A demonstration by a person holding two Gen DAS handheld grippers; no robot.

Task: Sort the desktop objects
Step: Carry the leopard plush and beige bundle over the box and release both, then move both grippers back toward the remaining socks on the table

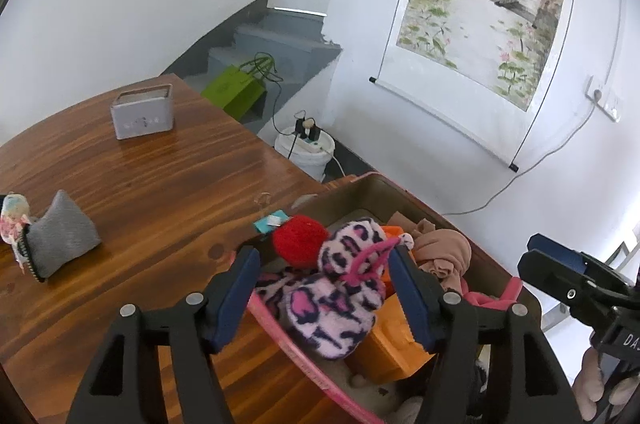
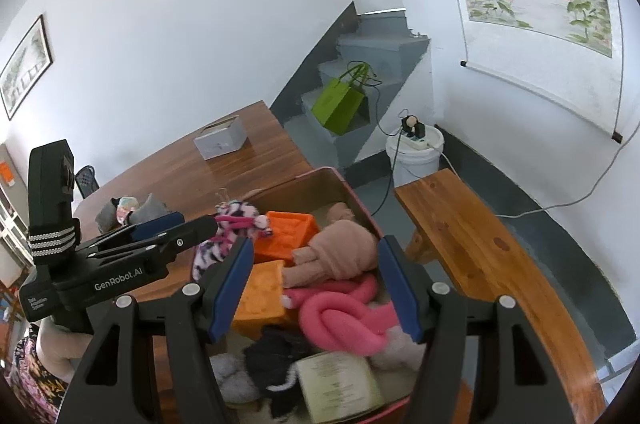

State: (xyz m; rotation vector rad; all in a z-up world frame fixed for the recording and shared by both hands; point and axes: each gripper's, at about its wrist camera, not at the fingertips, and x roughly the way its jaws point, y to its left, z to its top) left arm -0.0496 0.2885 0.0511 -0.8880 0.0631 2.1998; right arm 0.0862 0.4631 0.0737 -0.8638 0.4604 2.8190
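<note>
White walls, grey stairs and a hanging scroll painting (image 1: 484, 4) back the glossy brown wooden table (image 1: 140, 176). Left gripper (image 1: 320, 288) hangs over the pink-rimmed storage box (image 1: 360, 188), its blue pads spread around a pink-and-black leopard plush toy (image 1: 336, 296), contact unclear. Right gripper (image 2: 316, 284) gapes empty above a knotted pink fabric roll (image 2: 340, 316) in that box. Far ahead-left sits a grey tissue box (image 1: 142, 116).

I observe a wooden table (image 1: 152, 176) bearing a grey box (image 1: 142, 112), a grey pouch (image 1: 60, 240), a floral item (image 1: 14, 220), and a pink-rimmed bin (image 2: 320, 184).
</note>
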